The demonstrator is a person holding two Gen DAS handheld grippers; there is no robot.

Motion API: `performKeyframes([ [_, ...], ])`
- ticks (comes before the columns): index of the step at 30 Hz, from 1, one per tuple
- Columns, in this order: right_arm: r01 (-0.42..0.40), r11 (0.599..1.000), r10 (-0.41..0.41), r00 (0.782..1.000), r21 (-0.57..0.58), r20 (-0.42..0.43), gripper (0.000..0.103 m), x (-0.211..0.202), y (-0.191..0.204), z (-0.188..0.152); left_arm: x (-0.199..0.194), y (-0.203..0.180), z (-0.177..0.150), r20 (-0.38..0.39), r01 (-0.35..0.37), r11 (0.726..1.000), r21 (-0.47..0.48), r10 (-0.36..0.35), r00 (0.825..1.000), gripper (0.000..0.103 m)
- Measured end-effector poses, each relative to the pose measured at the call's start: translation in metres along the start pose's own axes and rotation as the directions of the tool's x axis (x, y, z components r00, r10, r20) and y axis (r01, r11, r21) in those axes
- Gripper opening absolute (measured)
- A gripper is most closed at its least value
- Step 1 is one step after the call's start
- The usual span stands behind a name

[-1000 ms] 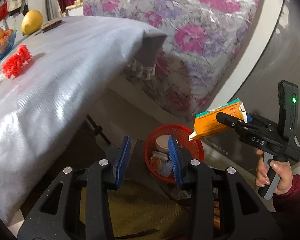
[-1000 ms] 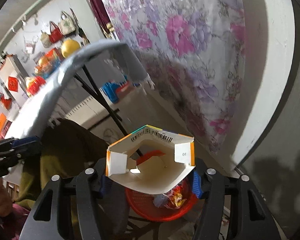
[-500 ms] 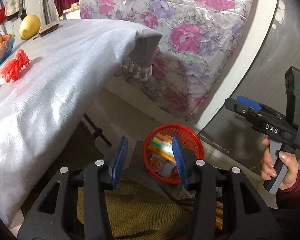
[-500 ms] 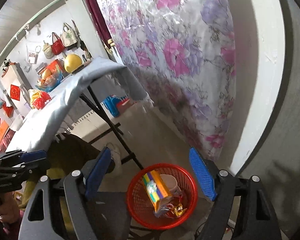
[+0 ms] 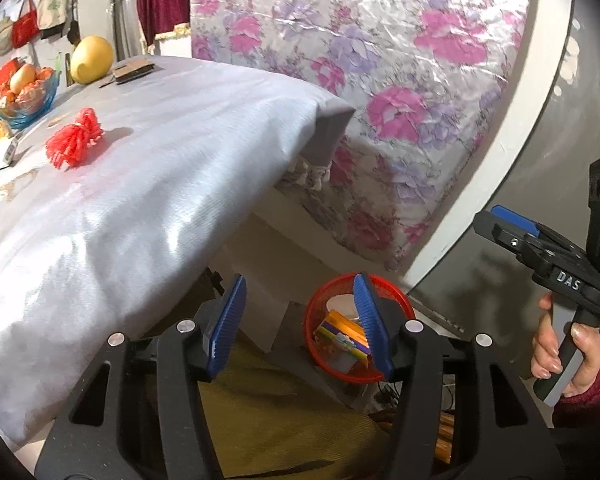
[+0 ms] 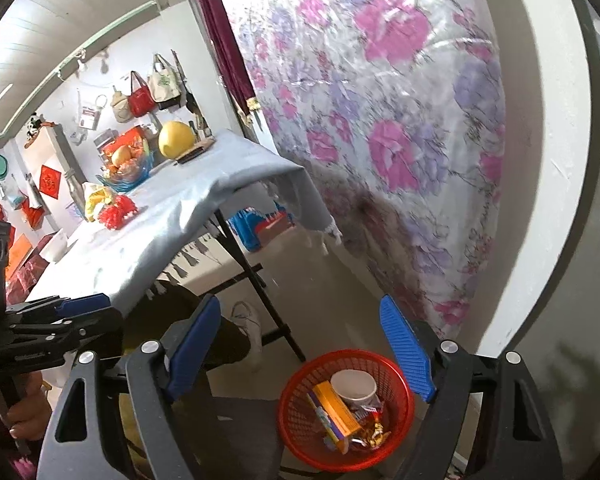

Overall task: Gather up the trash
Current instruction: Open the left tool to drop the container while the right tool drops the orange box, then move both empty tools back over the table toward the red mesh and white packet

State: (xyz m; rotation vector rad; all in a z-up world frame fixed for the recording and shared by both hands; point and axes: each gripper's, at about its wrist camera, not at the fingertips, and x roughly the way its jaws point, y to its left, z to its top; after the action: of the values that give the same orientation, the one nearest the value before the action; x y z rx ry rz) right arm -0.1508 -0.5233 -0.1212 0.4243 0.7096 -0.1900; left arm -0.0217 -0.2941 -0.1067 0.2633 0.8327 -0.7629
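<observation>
A red mesh trash basket stands on the floor below me; it also shows in the left wrist view. Inside lie an orange carton, a white paper cup and candy wrappers. My right gripper is open and empty above the basket. My left gripper is open and empty, held over the table edge near the basket. On the grey tablecloth lies a red netted wad.
A blue glass fruit bowl, a yellow pomelo and a brown card sit at the table's far end. A floral-covered mattress leans on the wall. Folding table legs stand by the basket.
My right gripper opened and let the orange carton fall into the red basket, then rose away. My left gripper has opened wider and both views have lifted toward the table.
</observation>
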Motion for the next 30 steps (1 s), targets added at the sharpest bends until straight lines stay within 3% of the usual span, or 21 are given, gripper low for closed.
performKeyframes([
  [3, -0.017, 1.0, 0.018, 1.0, -0.001, 0.009, 0.086, -0.001, 0.007, 0.003, -0.003, 0.009, 0.001, 0.01, -0.008, 1.0, -0.025, 0.009, 1.0, 0.057],
  [8, -0.067, 0.998, 0.067, 0.998, 0.004, 0.023, 0.091, 0.002, 0.02, 0.01, -0.011, 0.028, 0.002, 0.035, -0.038, 0.997, -0.071, 0.041, 0.999, 0.067],
  [16, -0.181, 0.983, 0.182, 0.983, -0.015, 0.03, 0.096, 0.016, 0.065, 0.027, -0.038, 0.087, 0.006, 0.098, -0.088, 0.974, -0.207, 0.11, 0.989, 0.08],
  [22, -0.249, 0.967, 0.249, 0.969, -0.052, -0.01, 0.097, 0.039, 0.113, 0.036, -0.061, 0.149, 0.005, 0.124, -0.164, 0.93, -0.328, 0.215, 0.969, 0.084],
  [30, -0.315, 0.945, 0.31, 0.948, -0.083, -0.072, 0.097, 0.079, 0.173, 0.057, -0.081, 0.222, 0.006, 0.126, -0.197, 0.87, -0.452, 0.281, 0.951, 0.085],
])
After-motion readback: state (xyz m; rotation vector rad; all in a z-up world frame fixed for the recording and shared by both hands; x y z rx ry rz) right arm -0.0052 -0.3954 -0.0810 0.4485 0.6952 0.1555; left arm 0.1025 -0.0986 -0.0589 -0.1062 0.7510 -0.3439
